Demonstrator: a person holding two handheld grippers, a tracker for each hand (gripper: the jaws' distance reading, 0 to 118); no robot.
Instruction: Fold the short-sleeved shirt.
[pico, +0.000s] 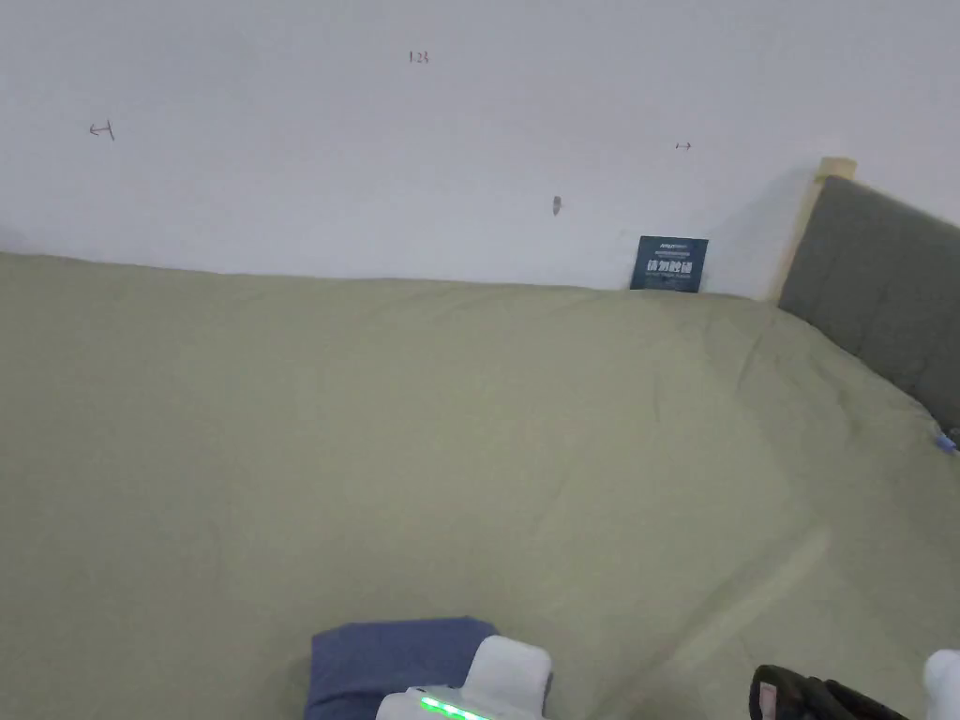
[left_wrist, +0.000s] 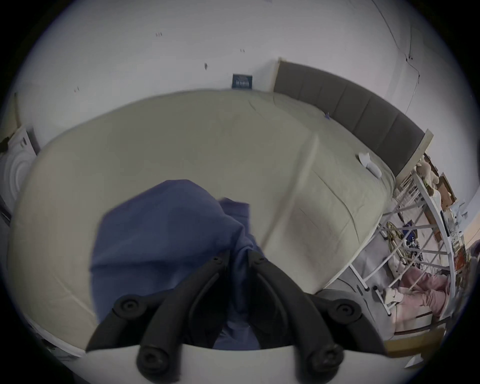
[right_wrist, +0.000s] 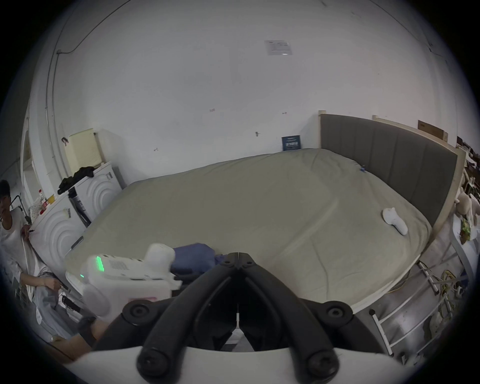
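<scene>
Shirt (left_wrist: 166, 233) — a blue short-sleeved one — lies bunched at the near edge of the bed (pico: 469, 422), on the olive-green sheet. The left gripper (left_wrist: 239, 256) has its jaws pinched together on a fold of the blue cloth, which runs up between them. The right gripper (right_wrist: 238, 256) sits just to the right of the shirt, above the sheet, its jaws pressed tip to tip with nothing between them. A grey headboard (right_wrist: 389, 161) stands along the bed's right side — a small white object (right_wrist: 394, 220) rests near it.
</scene>
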